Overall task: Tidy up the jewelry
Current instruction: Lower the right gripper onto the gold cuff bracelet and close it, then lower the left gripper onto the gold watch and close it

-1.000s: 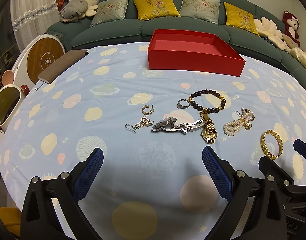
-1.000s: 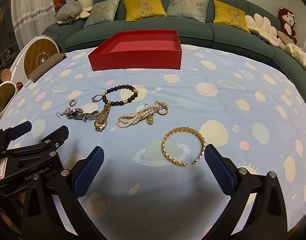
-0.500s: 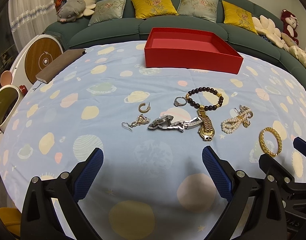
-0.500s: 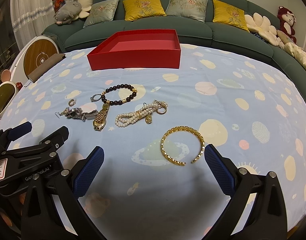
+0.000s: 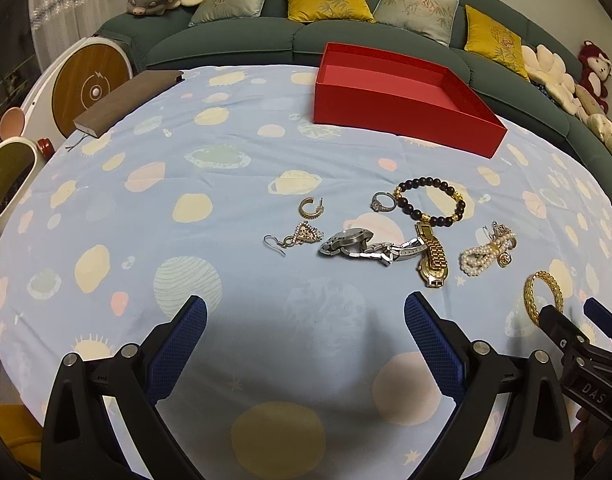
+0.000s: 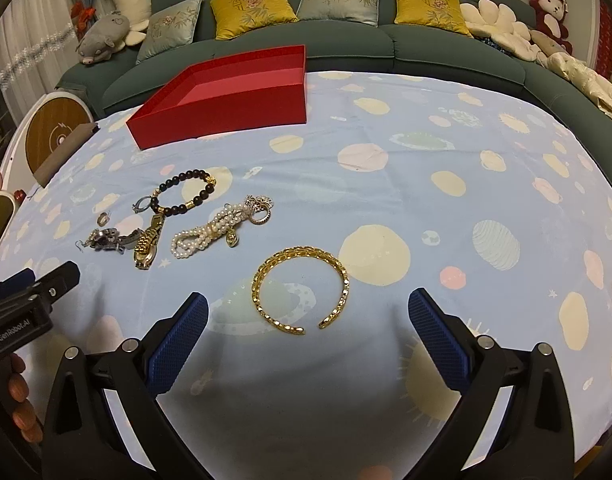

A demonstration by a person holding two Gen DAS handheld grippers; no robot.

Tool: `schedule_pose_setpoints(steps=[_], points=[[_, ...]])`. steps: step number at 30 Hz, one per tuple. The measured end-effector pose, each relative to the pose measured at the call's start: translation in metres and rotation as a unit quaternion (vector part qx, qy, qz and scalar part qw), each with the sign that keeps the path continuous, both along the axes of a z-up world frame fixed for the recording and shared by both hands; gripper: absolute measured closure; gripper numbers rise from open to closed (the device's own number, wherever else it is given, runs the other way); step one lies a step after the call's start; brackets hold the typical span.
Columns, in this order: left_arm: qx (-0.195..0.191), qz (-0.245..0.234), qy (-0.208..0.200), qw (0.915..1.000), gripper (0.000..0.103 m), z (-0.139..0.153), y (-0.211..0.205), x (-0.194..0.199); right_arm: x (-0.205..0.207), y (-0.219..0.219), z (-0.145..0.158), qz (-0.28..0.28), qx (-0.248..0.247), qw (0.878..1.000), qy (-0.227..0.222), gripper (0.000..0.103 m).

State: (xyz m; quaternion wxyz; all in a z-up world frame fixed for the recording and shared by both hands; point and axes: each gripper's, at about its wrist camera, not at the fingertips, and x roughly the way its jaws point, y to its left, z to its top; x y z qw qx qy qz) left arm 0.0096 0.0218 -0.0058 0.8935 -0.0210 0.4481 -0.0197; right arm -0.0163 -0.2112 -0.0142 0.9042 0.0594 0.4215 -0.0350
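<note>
Both our grippers, left gripper (image 5: 305, 334) and right gripper (image 6: 308, 334), hang spread wide, holding nothing. Gold cuff bangle (image 6: 300, 290) sits just beyond the right one, watches and beads left of it, red box (image 6: 226, 96) far back.

Both wrist views look low across the table (image 5: 234, 168) toward the sofa (image 6: 426, 44), sharing the jewelry.

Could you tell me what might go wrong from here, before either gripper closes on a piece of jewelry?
The silver watch and gold watch have overlapping bands, so lifting one may drag the other. The gold bangle lies flat on the soft tablecloth, so the open right gripper could pinch fabric or let it slip.
</note>
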Motion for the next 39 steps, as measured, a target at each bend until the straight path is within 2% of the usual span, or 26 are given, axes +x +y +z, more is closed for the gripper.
schedule_pose_setpoints(steps=[3, 9, 11, 15, 20, 22, 31, 33, 35, 39], points=[[-0.014, -0.003, -0.031, 0.9994, 0.007, 0.002, 0.002, 0.0, 0.005, 0.001, -0.005, 0.005, -0.003, 1.0, 0.003, 0.006], [-0.009, -0.009, -0.026, 0.9996, 0.007, 0.002, 0.001, -0.001, 0.015, 0.007, -0.012, 0.018, -0.017, 1.0, 0.005, 0.012], [-0.009, -0.01, -0.024, 0.9996, 0.007, 0.002, 0.002, 0.0, 0.018, 0.008, -0.017, 0.021, -0.019, 1.0, 0.014, 0.019], [-0.012, -0.01, -0.015, 0.9998, 0.007, 0.001, 0.002, 0.0, 0.02, 0.012, -0.02, 0.029, -0.024, 0.999, 0.014, 0.023], [-0.017, -0.02, -0.008, 0.9996, 0.007, -0.002, -0.004, 0.0, 0.02, 0.014, -0.019, 0.036, -0.022, 0.999, 0.008, 0.042], [-0.019, -0.027, -0.006, 0.9994, 0.007, -0.002, -0.009, 0.0, 0.02, 0.013, -0.018, 0.036, -0.02, 0.999, 0.008, 0.046], [-0.04, -0.054, -0.001, 0.9977, 0.007, -0.005, -0.043, 0.009, 0.017, 0.009, -0.016, 0.03, -0.01, 0.999, 0.008, 0.046], [-0.037, -0.057, -0.001, 0.9977, 0.013, -0.008, -0.05, 0.013, 0.016, 0.007, -0.016, 0.028, -0.008, 1.0, 0.01, 0.046], [-0.035, -0.062, 0.005, 0.9974, 0.024, -0.013, -0.057, 0.019, 0.015, 0.005, -0.016, 0.025, -0.004, 1.0, 0.011, 0.046], [-0.021, -0.057, 0.02, 0.9979, 0.028, -0.023, -0.063, 0.025, 0.014, 0.0, -0.013, 0.022, 0.003, 1.0, 0.01, 0.046]])
